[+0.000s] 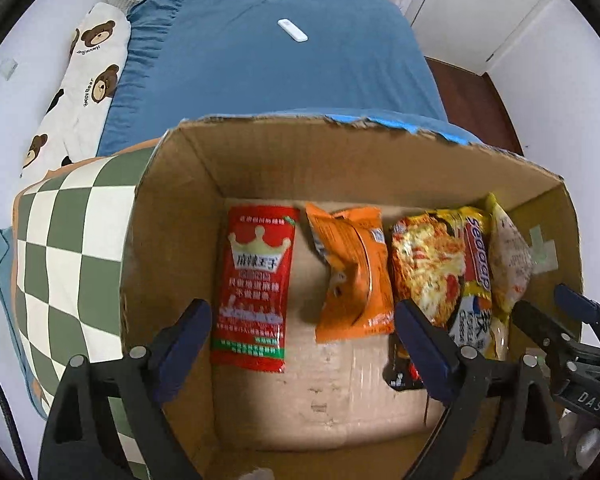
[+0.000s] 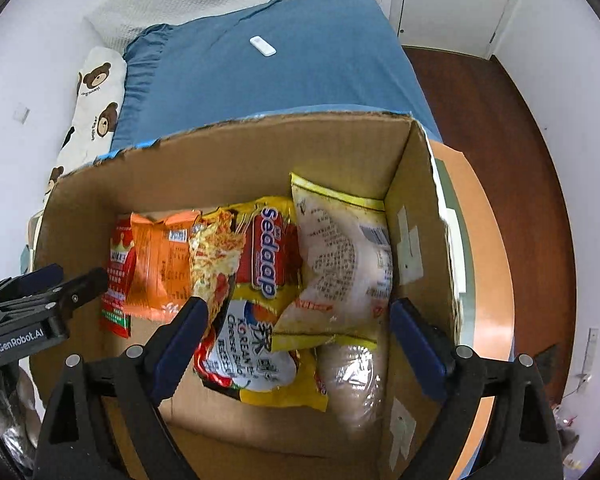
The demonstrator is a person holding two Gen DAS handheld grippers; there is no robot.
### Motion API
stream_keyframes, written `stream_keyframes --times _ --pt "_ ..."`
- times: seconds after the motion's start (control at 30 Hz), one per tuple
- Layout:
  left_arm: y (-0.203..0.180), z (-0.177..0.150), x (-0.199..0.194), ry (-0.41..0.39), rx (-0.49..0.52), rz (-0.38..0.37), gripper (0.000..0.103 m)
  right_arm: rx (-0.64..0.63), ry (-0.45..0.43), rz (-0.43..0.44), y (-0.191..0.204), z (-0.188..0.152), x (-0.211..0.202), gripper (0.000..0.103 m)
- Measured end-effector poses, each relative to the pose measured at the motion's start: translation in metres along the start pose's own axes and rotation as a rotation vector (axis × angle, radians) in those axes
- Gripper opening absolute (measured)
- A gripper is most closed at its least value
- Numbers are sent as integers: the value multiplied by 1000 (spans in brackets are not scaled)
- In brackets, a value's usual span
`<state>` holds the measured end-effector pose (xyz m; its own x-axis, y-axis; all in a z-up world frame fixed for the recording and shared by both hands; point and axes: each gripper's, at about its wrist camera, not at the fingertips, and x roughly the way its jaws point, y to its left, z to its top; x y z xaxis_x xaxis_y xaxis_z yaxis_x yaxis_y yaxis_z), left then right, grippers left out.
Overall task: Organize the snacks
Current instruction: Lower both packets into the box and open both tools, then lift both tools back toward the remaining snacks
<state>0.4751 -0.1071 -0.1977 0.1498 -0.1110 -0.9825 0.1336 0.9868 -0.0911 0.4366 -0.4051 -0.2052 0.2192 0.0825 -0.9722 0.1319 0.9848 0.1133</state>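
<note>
An open brown cardboard box [image 1: 172, 216] holds a red flat sachet [image 1: 254, 288] at left, an orange crinkled packet [image 1: 352, 276], and a yellow noodle pack [image 2: 268, 276] at right. Left gripper [image 1: 304, 352] and right gripper [image 2: 296, 344] hover wide apart, empty. Likely between placements; next probably fetches another snack.

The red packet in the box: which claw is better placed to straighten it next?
Probably the left claw. It is open, and the red packet lies flat just ahead, near its left finger. The right claw is open over the Sedaap noodle pack, farther away.
</note>
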Motion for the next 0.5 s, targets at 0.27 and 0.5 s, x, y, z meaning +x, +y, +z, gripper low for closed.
stream_keyframes --times 0.27,0.5 --pt "-1 -23 -25 -74 4 33 93 1 -17 2 5 -25 -11 95" --pt "-2 -46 -60 -148 4 19 93 -7 -75 13 8 -49 -44 95"
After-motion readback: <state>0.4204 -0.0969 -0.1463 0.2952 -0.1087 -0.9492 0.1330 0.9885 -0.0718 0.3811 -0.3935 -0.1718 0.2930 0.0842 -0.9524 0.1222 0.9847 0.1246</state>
